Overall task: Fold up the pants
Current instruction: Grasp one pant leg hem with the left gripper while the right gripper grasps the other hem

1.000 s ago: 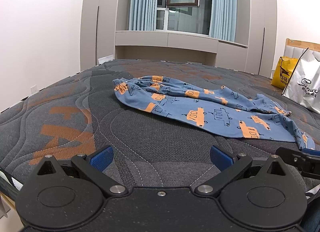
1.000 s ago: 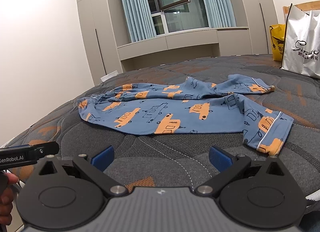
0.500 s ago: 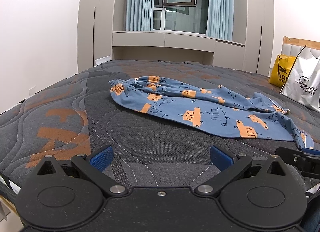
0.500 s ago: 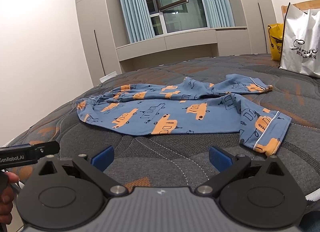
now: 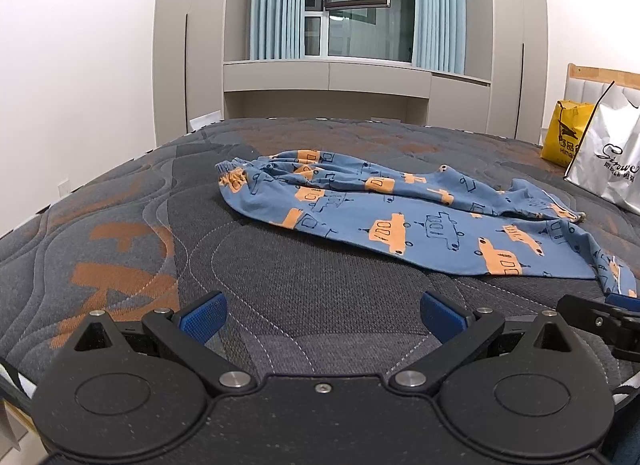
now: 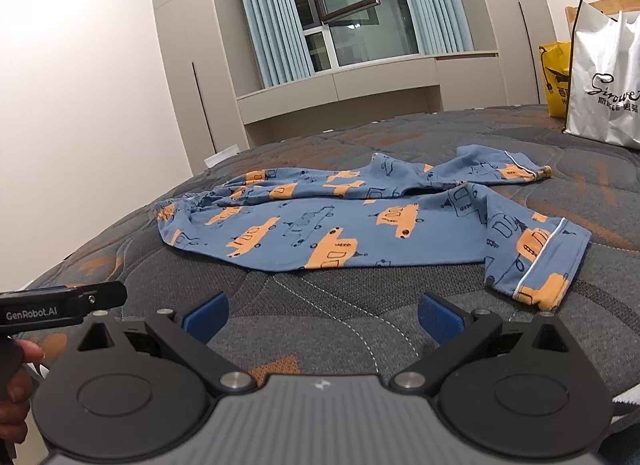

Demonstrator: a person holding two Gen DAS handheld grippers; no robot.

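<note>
Blue pants with orange car prints [image 5: 400,213] lie spread on the dark quilted mattress [image 5: 280,285], waistband to the left, leg cuffs to the right. They also show in the right wrist view [image 6: 360,221], with the near cuff [image 6: 544,261] at the right. My left gripper [image 5: 322,315] is open and empty, low over the mattress, short of the pants. My right gripper [image 6: 320,315] is open and empty, also short of the pants, closest to the near leg.
A white shopping bag [image 6: 604,81] and a yellow bag [image 6: 554,77] stand at the bed's far right by the headboard. The left gripper's body [image 6: 60,307] shows at the left of the right wrist view. A wall and wardrobes lie beyond the bed.
Both grippers have shifted slightly; the pants sit a little more to the left in the views. Both stay open. The pants have not moved.
</note>
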